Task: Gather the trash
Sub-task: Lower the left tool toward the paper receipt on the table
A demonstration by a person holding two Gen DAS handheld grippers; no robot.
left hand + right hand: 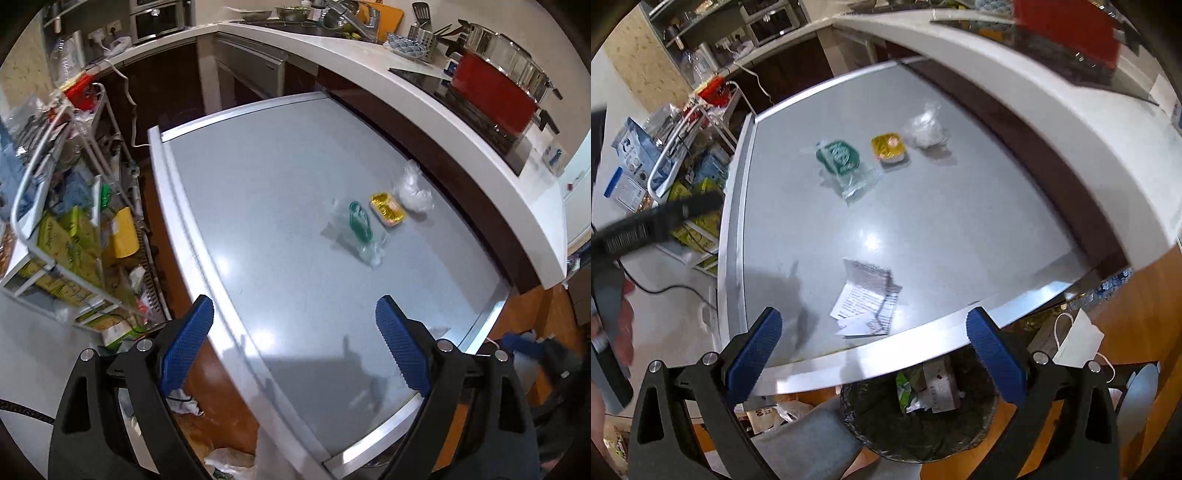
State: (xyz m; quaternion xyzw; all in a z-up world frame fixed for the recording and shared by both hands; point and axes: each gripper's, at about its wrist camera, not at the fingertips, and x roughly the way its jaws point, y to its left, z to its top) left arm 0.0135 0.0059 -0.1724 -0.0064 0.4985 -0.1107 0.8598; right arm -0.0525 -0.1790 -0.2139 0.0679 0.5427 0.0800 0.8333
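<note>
On the grey table (280, 192) (960, 206) lie a green-labelled clear wrapper (360, 225) (839, 159), a small yellow tub (388, 209) (888, 147) and a crumpled white plastic wad (413, 188) (928, 129). Creased paper receipts (868, 299) rest near the table's front edge. Below that edge stands a dark bin (916, 413) holding wrappers. My left gripper (295, 347) hangs open over the table's near corner with nothing between its blue pads. My right gripper (873, 343) is open above the front edge, just short of the receipts, and empty.
A white wire rack (74, 206) crammed with boxes and bags stands left of the table. A white counter (461, 122) with a red pot (495, 96) curves behind it. A hand holding the other gripper shows at the far left (613, 295). A white paper bag (1078, 339) sits on the wooden floor.
</note>
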